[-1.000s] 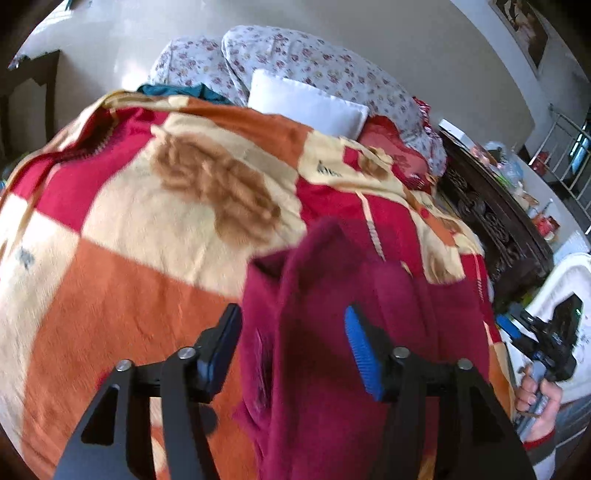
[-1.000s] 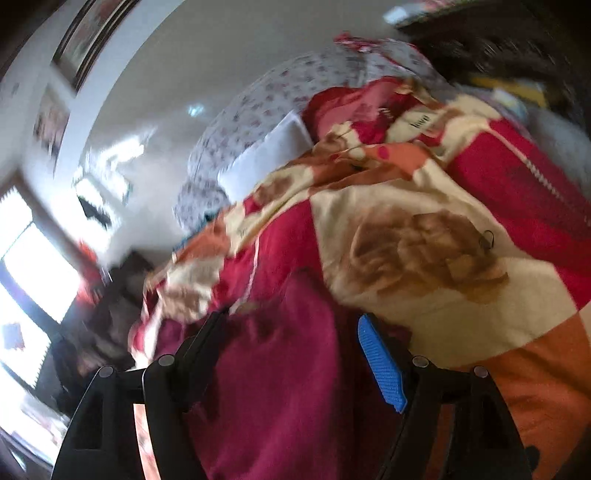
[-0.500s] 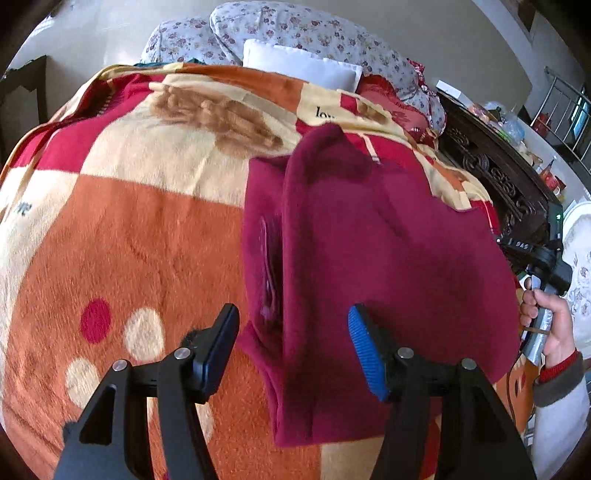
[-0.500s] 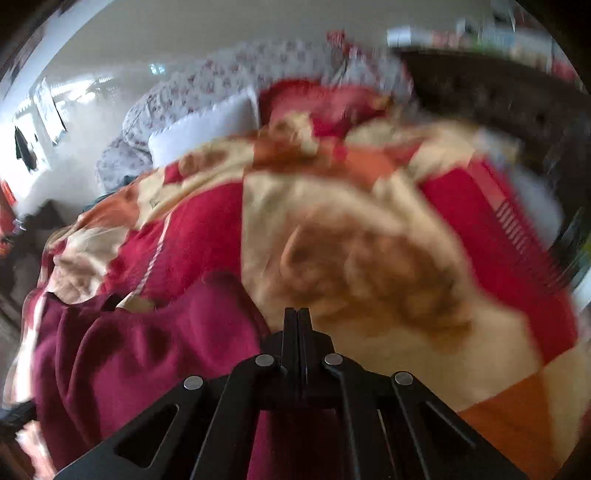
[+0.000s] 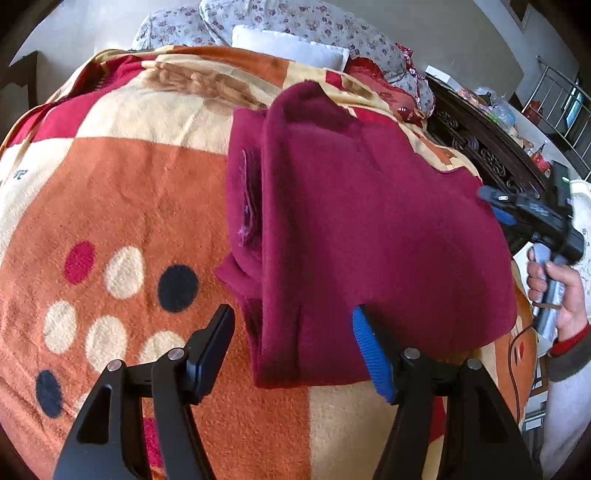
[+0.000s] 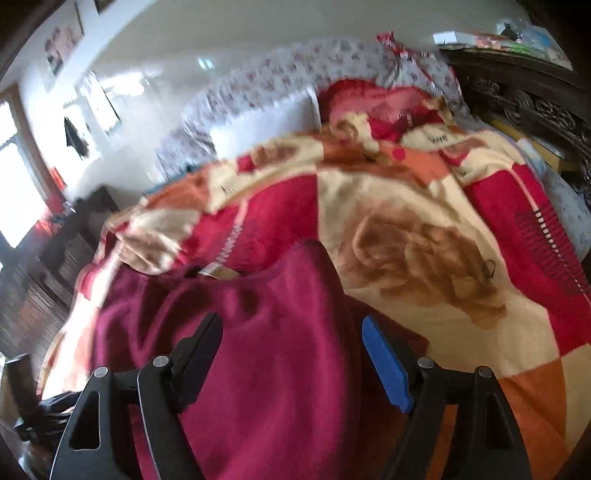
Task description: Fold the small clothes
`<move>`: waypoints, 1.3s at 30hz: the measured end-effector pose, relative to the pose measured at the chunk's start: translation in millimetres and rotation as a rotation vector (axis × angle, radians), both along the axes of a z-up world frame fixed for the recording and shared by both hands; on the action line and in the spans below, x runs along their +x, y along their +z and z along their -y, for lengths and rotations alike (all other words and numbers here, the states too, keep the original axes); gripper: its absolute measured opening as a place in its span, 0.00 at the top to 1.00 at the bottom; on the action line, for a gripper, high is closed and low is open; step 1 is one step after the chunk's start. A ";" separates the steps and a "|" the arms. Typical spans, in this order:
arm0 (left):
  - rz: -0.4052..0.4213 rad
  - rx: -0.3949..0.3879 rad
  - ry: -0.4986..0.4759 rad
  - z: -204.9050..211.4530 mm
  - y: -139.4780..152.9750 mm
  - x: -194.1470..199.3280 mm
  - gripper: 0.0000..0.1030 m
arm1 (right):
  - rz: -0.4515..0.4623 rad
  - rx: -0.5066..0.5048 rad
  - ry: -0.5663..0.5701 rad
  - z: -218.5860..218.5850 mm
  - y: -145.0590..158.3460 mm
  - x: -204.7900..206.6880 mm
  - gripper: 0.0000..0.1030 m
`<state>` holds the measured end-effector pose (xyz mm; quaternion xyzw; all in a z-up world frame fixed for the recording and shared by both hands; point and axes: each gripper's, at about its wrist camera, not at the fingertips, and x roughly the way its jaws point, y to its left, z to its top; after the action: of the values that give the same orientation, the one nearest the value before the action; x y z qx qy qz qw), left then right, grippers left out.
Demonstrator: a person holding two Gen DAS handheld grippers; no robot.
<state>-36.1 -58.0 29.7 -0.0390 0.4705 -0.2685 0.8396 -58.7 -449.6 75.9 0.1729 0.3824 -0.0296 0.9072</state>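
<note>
A maroon fleece garment (image 5: 369,221) lies folded on the patterned blanket (image 5: 129,203). My left gripper (image 5: 291,332) hovers at its near edge. Its jaws are opening, the cloth's near fold lies between them, and the pads do not press on it. In the right wrist view the garment (image 6: 277,369) lies under and between the fingers of my right gripper (image 6: 291,332). Those jaws are opening too and grip nothing. The left wrist view shows the right gripper (image 5: 495,206) at the garment's right edge, held by a hand (image 5: 554,288).
The blanket (image 6: 424,240) covers a bed. A white pillow (image 5: 288,46) and floral pillows (image 5: 314,22) sit at its head. A dark carved wooden cabinet (image 5: 480,147) with clutter on top runs along the right side. A window (image 6: 14,192) glows at far left.
The garment has come down flat onto the blanket, and my left gripper has dropped closer to its near edge. The right gripper was shut half a second ago and now stands open.
</note>
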 end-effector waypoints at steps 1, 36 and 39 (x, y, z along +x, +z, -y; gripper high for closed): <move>0.001 0.005 -0.004 0.8 -0.9 0.4 0.36 | -0.030 -0.026 -0.007 -0.6 -6.4 6.7 0.75; 0.015 -0.006 -0.028 -8.9 -5.2 -13.9 0.81 | 0.022 -0.073 0.084 -39.2 -11.2 -158.0 0.93; 0.016 0.001 -0.015 -11.4 -14.2 -17.6 0.81 | -0.074 -0.086 0.067 -39.5 -37.7 -146.5 0.93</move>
<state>-53.7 -46.6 15.4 -0.0326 0.4641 -0.2750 0.8414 -205.3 -410.1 38.2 0.1195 0.4197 -0.0221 0.8995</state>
